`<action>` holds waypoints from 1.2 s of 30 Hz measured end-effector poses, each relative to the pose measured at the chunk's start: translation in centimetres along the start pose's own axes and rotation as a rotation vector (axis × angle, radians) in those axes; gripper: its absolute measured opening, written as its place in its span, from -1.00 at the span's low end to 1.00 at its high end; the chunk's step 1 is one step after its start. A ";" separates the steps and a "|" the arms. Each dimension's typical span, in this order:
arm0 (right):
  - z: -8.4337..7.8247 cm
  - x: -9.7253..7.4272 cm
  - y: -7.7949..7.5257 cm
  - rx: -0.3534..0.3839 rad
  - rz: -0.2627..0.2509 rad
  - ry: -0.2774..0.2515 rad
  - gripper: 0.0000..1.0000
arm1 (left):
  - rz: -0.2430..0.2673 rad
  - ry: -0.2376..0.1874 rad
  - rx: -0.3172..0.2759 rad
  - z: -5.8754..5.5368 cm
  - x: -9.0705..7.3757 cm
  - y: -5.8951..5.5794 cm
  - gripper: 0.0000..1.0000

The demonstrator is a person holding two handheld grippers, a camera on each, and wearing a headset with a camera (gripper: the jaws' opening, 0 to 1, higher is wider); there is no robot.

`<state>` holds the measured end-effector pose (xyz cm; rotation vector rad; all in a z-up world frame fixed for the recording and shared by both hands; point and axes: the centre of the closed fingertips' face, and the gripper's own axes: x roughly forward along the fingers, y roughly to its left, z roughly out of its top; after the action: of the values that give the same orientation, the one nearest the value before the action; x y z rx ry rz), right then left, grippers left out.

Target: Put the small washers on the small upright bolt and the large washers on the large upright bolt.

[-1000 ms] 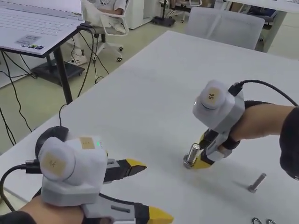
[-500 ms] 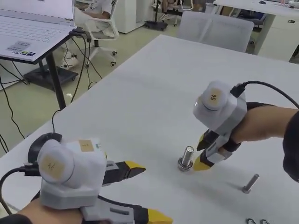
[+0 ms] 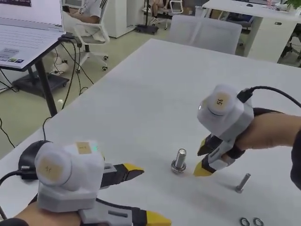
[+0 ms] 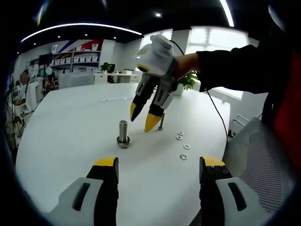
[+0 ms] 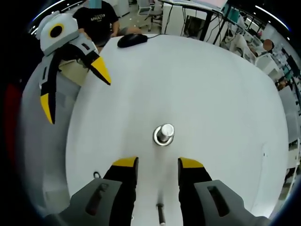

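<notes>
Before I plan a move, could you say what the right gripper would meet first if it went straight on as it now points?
Probably the large upright silver metal bolt, standing just ahead of the right gripper, in line with its open jaws; depth is unclear.

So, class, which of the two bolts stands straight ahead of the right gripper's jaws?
The thick bolt, upright on its head just beyond the right gripper. The thin bolt sits behind the jaws, nearer the washers.
</notes>
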<state>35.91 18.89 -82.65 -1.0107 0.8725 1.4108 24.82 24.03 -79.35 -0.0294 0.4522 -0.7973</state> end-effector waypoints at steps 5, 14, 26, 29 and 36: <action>-0.4 -0.5 0.8 0.008 -0.004 -0.010 -0.33 | -0.007 0.002 0.012 0.3 0.1 -0.2 0.38; -1.4 -1.4 2.2 0.033 -0.012 -0.026 -0.34 | -0.022 0.002 0.031 0.8 0.4 -0.5 0.38; -3.5 -1.8 4.5 0.065 -0.011 -0.024 -0.36 | -0.039 0.008 0.045 1.1 0.6 -1.1 0.38; -4.0 -1.9 5.0 0.069 -0.013 -0.022 -0.36 | -0.044 0.009 0.049 1.2 0.6 -1.3 0.38; -5.5 -2.0 6.2 0.084 -0.012 -0.010 -0.37 | -0.049 0.012 0.054 1.2 0.8 -1.5 0.38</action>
<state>30.29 12.51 -83.01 -0.9432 0.9096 1.3575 24.72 22.26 -78.28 0.0145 0.4425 -0.8582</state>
